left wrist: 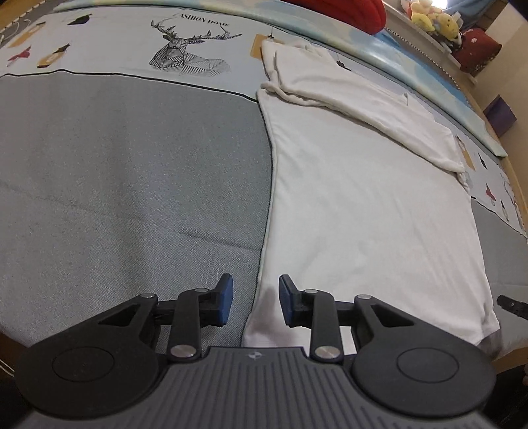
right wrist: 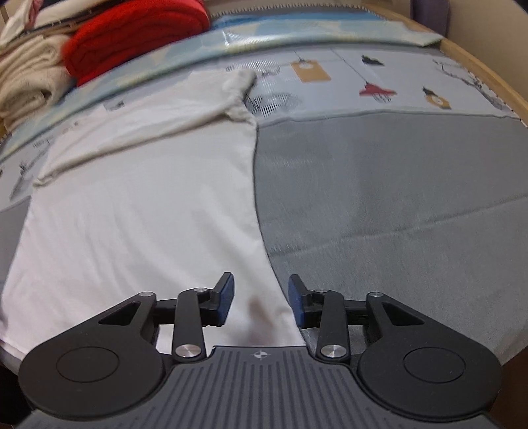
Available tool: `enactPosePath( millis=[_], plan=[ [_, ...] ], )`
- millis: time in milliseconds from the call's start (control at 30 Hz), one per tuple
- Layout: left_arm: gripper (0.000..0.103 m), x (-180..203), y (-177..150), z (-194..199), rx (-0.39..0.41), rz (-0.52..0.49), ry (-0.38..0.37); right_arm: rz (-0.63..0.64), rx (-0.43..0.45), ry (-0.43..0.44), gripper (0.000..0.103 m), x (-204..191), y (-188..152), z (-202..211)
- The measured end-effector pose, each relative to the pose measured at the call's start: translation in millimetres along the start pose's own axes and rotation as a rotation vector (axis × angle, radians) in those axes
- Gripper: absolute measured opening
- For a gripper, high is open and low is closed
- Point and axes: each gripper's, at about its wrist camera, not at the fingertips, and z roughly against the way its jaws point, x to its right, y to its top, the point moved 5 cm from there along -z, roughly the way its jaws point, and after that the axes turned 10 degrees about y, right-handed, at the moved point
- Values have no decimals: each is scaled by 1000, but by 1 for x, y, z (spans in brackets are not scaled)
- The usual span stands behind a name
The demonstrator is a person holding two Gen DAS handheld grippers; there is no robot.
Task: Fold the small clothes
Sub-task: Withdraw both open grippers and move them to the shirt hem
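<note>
A white T-shirt lies flat on the bed, its far part with the sleeves folded over the body. In the left wrist view my left gripper is open and empty, its jaws straddling the shirt's near left corner edge. The shirt also shows in the right wrist view. My right gripper is open and empty, just above the shirt's near right corner, with the shirt's right edge running between the jaws. A tip of the right gripper shows at the right edge of the left wrist view.
The grey bed cover has a pale printed band with a deer drawing. A red blanket and cream folded textiles lie at the far side. Plush toys sit on a shelf. The wooden bed frame runs along the right.
</note>
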Motion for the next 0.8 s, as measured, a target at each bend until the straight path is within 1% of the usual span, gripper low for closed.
enactPosePath(
  millis=[167,233,300,367,533,800],
  plan=[
    [42,-6,-2,-9,-44,23,5,-37,-81,-36,45,12,-9,-13],
    [49,-5,-3,-13,-62,15,18,-40,-113,-51,49,14,-13,-18],
    [52,-4,-5,-17,-81,2,33,-40,-146,-79,49,17,-18,-23],
    [53,-1,-7,-21,-98,-15,38,-40,-165,-92,50,18,-21,-26],
    [55,2,-11,-26,-128,-26,32,-39,-171,-104,55,19,-21,-27],
    [55,2,-14,-27,-134,-29,39,-77,-155,-137,58,29,-18,-24]
  ],
)
